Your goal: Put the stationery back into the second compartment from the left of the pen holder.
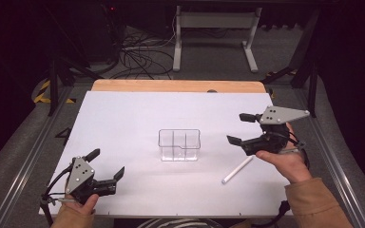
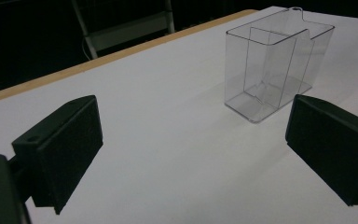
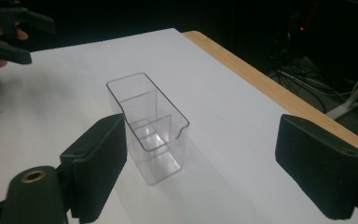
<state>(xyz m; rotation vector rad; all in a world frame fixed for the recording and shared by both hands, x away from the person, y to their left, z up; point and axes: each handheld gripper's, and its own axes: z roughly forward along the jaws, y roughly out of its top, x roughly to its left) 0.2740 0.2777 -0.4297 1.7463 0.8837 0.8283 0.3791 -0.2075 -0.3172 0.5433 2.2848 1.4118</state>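
Note:
A clear plastic bin with inner dividers stands upright in the middle of the white table top; it holds nothing. In the left gripper view the bin is ahead and to the right; in the right gripper view the bin is ahead, near the left jaw. A white stick lies flat to the bin's right, close to the right hand. My left gripper is open at the front left, nothing between its jaws. My right gripper is open at the right of the bin, nothing in it.
The white top lies on a wooden table whose far edge shows as a tan strip. Beyond it stand a white table frame and loose cables on the floor. Metal rails run along both sides.

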